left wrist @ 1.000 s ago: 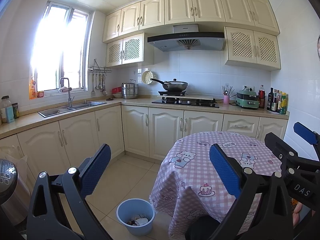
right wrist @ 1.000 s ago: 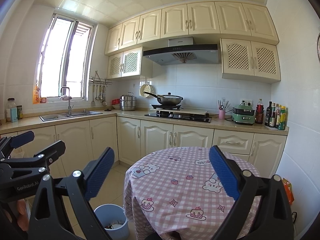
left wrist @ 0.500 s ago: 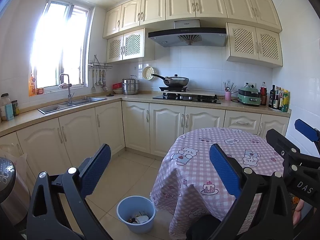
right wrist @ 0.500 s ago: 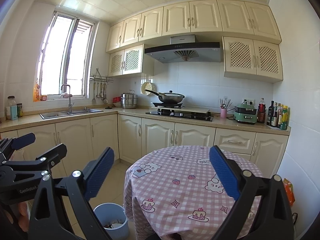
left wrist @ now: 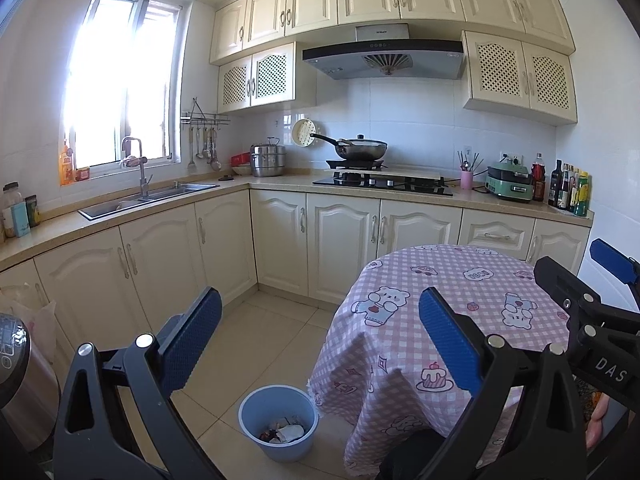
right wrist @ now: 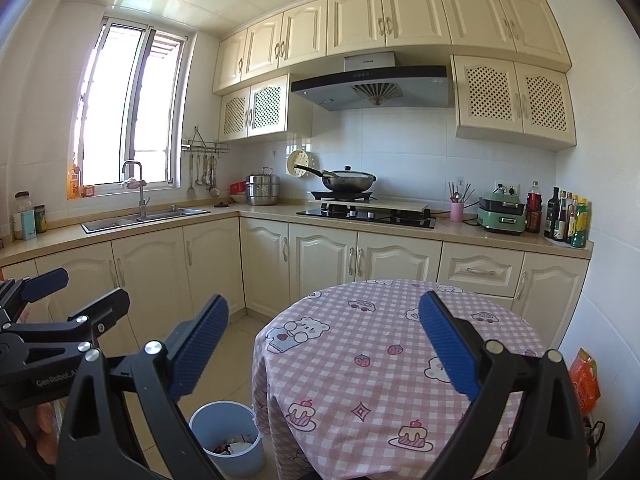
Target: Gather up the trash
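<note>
A light blue bin [left wrist: 278, 426] stands on the tiled floor beside the round table; crumpled trash [left wrist: 286, 432] lies inside it. The bin [right wrist: 228, 434] also shows at the lower left of the right wrist view. My left gripper [left wrist: 320, 320] is open and empty, held high above the floor left of the table. My right gripper [right wrist: 323, 322] is open and empty, raised over the near edge of the table [right wrist: 380, 360], which wears a pink checked cloth with nothing loose on it. Each gripper appears at the edge of the other's view.
Cream cabinets and a counter [left wrist: 160, 200] wrap the left and back walls, with a sink [left wrist: 148, 196], a hob with a wok [left wrist: 360, 150] and bottles [left wrist: 568, 190]. A steel appliance [left wrist: 20, 380] stands at the lower left. An orange packet [right wrist: 584, 376] hangs by the right wall.
Both cameras have risen and tilted slightly, so the table and the bin sit a little lower in view. Both grippers stay open and empty.
</note>
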`<state>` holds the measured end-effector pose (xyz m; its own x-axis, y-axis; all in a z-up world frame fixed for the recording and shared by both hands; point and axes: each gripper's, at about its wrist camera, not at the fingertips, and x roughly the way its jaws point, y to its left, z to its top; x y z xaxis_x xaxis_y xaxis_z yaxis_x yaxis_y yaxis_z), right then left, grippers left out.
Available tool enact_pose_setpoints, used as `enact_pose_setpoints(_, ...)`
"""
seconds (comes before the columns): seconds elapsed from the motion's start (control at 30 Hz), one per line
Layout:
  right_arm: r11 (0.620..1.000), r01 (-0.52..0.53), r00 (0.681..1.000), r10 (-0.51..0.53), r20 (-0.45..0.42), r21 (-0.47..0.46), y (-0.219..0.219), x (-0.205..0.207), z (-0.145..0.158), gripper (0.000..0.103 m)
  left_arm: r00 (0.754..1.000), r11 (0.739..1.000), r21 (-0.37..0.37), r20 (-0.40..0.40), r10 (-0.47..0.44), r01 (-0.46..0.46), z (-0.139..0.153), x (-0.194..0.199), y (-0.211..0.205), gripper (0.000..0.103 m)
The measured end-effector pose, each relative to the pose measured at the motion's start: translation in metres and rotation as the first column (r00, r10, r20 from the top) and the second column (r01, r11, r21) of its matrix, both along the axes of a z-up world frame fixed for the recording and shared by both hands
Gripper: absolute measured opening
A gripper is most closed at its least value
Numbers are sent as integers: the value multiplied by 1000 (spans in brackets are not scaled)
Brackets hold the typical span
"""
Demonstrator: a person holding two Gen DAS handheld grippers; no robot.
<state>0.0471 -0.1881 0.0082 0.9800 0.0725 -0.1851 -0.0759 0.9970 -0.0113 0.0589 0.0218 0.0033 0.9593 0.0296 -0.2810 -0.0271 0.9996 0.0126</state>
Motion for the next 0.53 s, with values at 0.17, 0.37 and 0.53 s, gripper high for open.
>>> enact_pose_setpoints(0.17, 1000, -10, 1000, 10, -13, 11, -6, 15, -4, 94, 1000, 1000, 5, -12, 8, -8, -1, 10, -4, 96)
enact_pose_setpoints(0.37, 1000, 7, 999, -6, -41, 24, -20, 41, -11, 94, 1000, 1000, 12, -29, -6, 6, -3, 28, -10, 96)
enact_pose_setpoints(0.53, 999, 50, 994, -50, -99, -1, -41, 78, -26, 94, 998, 1000, 15, -69, -4, 5, -15, 54, -13, 96)
